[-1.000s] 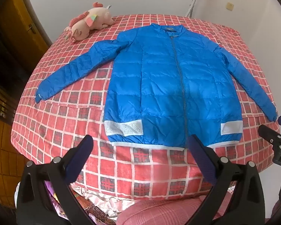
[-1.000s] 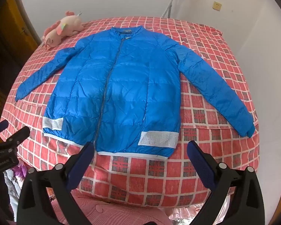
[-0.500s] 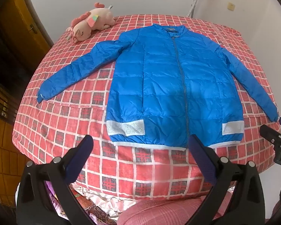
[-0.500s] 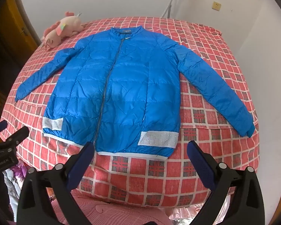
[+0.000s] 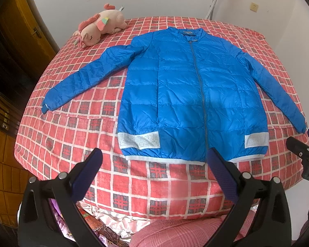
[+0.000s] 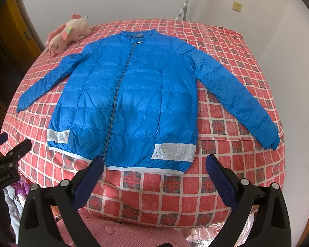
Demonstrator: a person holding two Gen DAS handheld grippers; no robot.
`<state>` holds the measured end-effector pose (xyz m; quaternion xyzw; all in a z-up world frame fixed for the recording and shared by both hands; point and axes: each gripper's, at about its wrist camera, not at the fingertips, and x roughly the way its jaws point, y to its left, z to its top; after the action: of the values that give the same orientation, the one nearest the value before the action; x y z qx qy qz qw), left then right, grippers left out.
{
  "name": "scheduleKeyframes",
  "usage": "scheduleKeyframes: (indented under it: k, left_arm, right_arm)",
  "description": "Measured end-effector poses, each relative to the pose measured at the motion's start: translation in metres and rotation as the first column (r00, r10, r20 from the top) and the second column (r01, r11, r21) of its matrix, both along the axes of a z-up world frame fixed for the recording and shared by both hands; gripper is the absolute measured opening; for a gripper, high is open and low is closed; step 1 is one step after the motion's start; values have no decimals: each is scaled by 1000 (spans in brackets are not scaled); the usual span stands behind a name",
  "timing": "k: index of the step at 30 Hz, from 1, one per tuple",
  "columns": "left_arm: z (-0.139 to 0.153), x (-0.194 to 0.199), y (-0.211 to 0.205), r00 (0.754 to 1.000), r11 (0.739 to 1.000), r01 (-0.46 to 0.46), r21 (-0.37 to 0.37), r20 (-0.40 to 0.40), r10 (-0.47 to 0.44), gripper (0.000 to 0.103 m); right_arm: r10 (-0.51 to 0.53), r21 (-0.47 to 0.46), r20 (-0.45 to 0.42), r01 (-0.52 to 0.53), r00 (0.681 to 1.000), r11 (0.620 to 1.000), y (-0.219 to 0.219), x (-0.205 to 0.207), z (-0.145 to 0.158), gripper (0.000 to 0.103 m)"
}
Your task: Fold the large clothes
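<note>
A blue quilted jacket lies flat and zipped on the red checked bed, collar far, hem near, both sleeves spread outward. Silver-white patches sit at the hem corners. My left gripper hovers open just short of the hem, above the bedspread. The right gripper is open too, near the hem's right half. Neither touches the jacket. The right gripper's tip shows at the left wrist view's right edge, and the left gripper's tip at the right wrist view's left edge.
A pink plush unicorn lies at the bed's far left corner. White walls stand behind and to the right, with a wooden door on the left. Shiny crumpled fabric lies below the bed's near edge.
Both grippers have shifted slightly; in the left wrist view the jacket and plush have slid a little right and down. Both stay open with nothing held.
</note>
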<state>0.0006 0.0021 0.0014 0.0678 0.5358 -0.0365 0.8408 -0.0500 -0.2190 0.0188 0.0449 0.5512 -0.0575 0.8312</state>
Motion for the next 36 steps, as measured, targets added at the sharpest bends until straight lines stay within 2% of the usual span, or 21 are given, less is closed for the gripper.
scheduleKeyframes:
  k: [36]
  left_arm:
    - [-1,-1,-1,1000,1000,1,4,2,-1,100]
  right_arm:
    - [-3,1,0,3,1000,1000,0,1,-1,99]
